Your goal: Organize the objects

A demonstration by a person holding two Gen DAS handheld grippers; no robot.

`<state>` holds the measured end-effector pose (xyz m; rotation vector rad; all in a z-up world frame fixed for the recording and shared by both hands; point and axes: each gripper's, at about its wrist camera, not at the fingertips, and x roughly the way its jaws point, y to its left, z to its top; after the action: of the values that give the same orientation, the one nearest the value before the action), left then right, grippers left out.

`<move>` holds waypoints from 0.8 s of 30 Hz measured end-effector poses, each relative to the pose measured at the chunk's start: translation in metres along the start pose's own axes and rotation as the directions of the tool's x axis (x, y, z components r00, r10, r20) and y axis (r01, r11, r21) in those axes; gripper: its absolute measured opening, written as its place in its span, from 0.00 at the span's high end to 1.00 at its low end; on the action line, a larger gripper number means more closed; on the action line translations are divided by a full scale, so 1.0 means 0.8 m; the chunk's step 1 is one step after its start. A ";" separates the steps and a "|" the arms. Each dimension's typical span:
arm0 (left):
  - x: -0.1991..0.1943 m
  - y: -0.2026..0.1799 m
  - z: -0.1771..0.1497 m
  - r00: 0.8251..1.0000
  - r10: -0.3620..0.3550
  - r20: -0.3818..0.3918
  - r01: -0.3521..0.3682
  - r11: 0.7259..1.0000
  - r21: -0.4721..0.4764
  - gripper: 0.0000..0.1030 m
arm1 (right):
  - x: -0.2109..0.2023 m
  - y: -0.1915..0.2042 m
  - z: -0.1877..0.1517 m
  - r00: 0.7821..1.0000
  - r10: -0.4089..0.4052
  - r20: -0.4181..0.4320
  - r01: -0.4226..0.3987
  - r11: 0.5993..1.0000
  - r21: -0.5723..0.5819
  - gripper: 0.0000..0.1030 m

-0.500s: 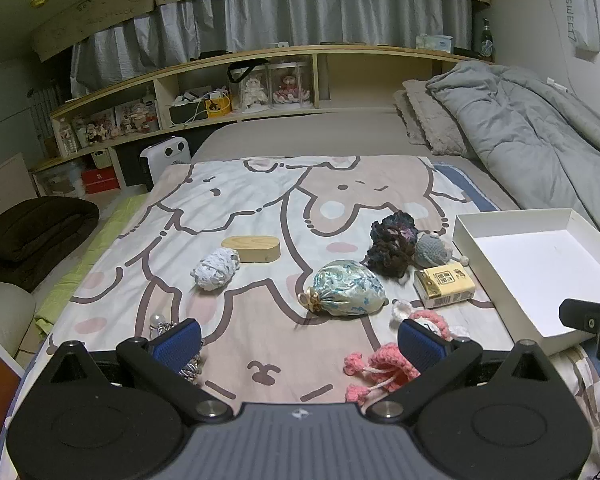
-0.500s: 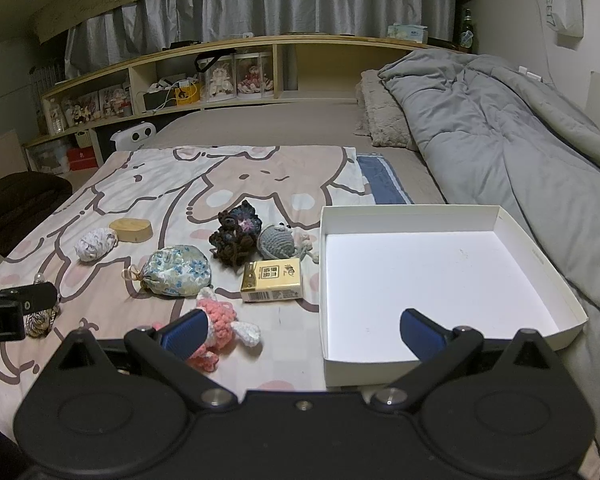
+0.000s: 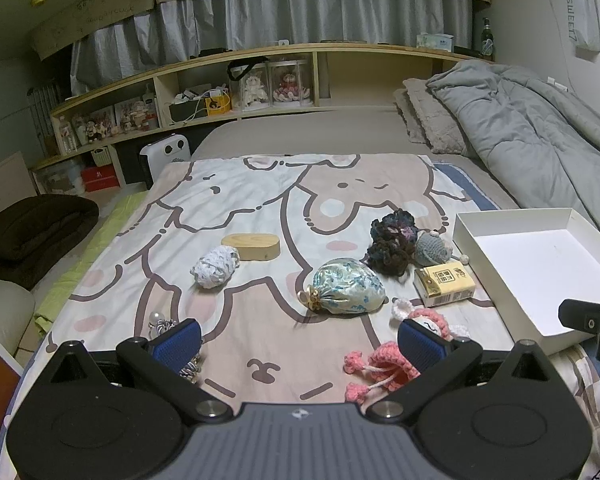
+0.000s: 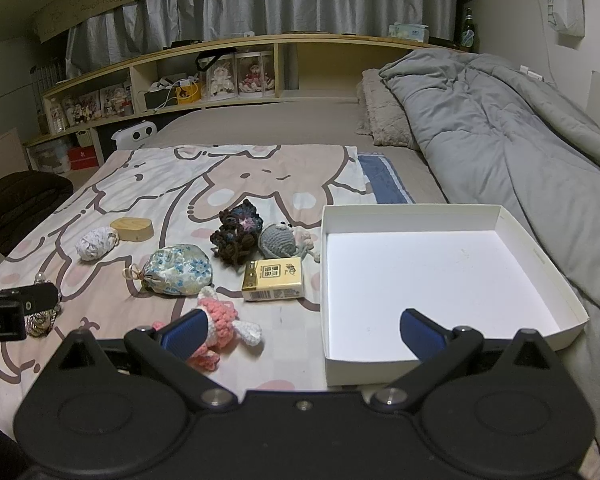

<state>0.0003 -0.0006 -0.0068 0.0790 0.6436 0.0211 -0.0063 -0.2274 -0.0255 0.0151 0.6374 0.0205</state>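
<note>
Eight small things lie loose on the bed blanket (image 3: 260, 208), and both my tools hang released, holding nothing. Going left to right: the bead chain (image 3: 168, 326) sits under my left tool (image 3: 300, 340) and could snag a finger. The white ball (image 3: 215, 267) and flowered pouch (image 3: 346, 288) are soft, so I judge they may squash and slip. The pink doll (image 4: 220, 320) lies beside my right tool (image 4: 303, 330); its cords could drag neighbours. The yellow pack (image 4: 274, 278) may knock the empty white box (image 4: 572, 300) askew.
</note>
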 end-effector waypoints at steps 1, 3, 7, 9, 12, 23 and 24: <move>0.001 0.000 -0.001 1.000 0.000 -0.001 0.000 1.000 0.000 0.00 | 0.000 0.000 0.000 1.000 -0.001 0.000 0.001 1.000 0.000 0.00; 0.001 0.000 -0.001 1.000 0.000 -0.001 0.000 1.000 0.000 0.00 | 0.000 0.000 0.000 1.000 -0.001 0.000 0.001 1.000 0.000 0.00; 0.001 -0.001 -0.002 1.000 0.000 -0.002 0.000 1.000 0.000 0.00 | 0.001 0.000 -0.001 1.000 -0.001 0.000 0.001 1.000 -0.001 0.00; 0.001 0.000 -0.001 1.000 -0.001 -0.002 0.001 1.000 0.000 0.00 | 0.001 0.000 0.000 1.000 -0.001 -0.001 0.001 1.000 0.000 0.00; 0.001 -0.001 -0.004 1.000 -0.004 -0.002 0.004 1.000 -0.003 0.00 | 0.001 0.000 0.000 1.000 -0.001 -0.001 0.001 1.000 -0.001 0.00; 0.001 -0.002 -0.006 1.000 -0.007 -0.007 0.007 1.000 -0.006 0.00 | 0.003 0.004 -0.002 1.000 -0.001 -0.003 0.001 1.000 -0.004 0.00; 0.001 -0.002 -0.005 1.000 -0.007 -0.007 0.006 1.000 -0.005 0.00 | 0.003 0.004 -0.001 1.000 -0.001 -0.003 0.001 1.000 -0.005 0.00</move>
<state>-0.0012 -0.0014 -0.0107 0.0717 0.6509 0.0168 -0.0052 -0.2240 -0.0276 0.0100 0.6404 0.0211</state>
